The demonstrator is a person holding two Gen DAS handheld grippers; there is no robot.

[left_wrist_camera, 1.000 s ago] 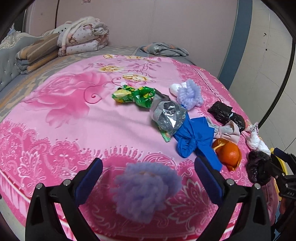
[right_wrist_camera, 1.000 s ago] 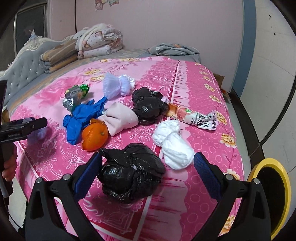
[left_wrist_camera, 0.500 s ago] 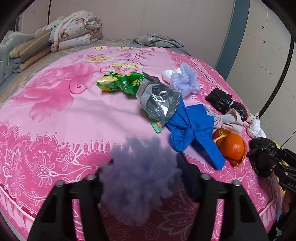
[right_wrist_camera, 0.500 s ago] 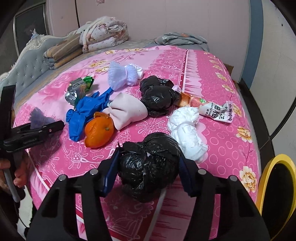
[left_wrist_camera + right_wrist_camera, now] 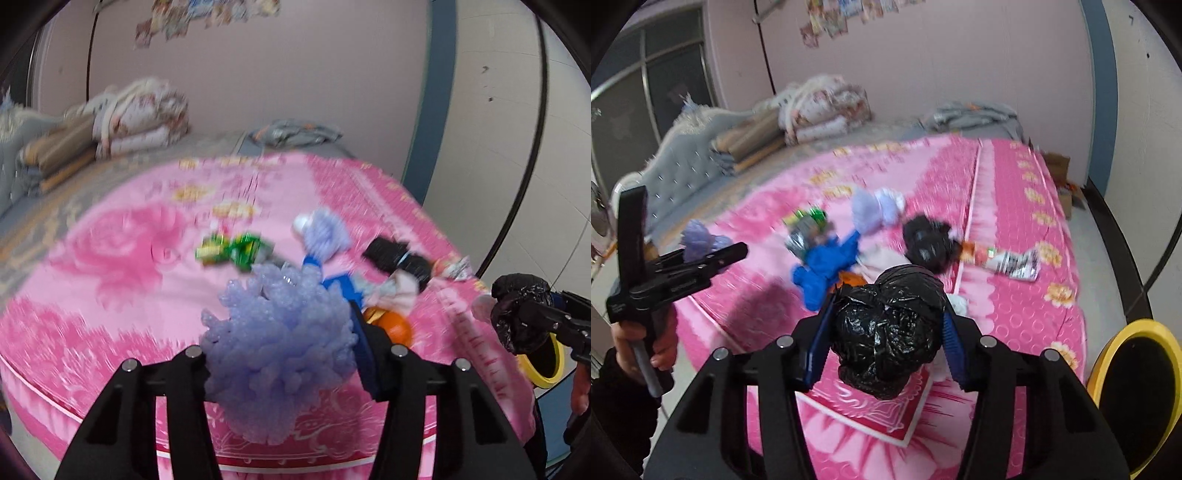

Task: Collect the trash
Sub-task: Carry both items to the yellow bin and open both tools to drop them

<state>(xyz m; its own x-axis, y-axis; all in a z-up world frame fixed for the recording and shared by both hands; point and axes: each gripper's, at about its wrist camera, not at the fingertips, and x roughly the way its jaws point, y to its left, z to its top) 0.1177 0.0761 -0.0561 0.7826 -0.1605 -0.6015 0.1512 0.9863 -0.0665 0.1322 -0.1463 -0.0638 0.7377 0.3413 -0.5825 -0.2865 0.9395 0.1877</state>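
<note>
Crumpled lilac foam wad [image 5: 277, 354], bumpy and puffed, pinched in the left gripper [image 5: 280, 354], lifted clear of the pink bedspread [image 5: 110, 295]. Glossy black plastic bag [image 5: 886, 332], knotted into a ball, clamped in the right gripper [image 5: 884, 336], likewise off the bed near the yellow-rimmed bin [image 5: 1137, 391]. Jaws of both about half spread, just closed onto their loads, pads pressing each side.

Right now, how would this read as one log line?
left jaws: shut on purple foam wad | right jaws: shut on black bag | both lifted off bed
</note>
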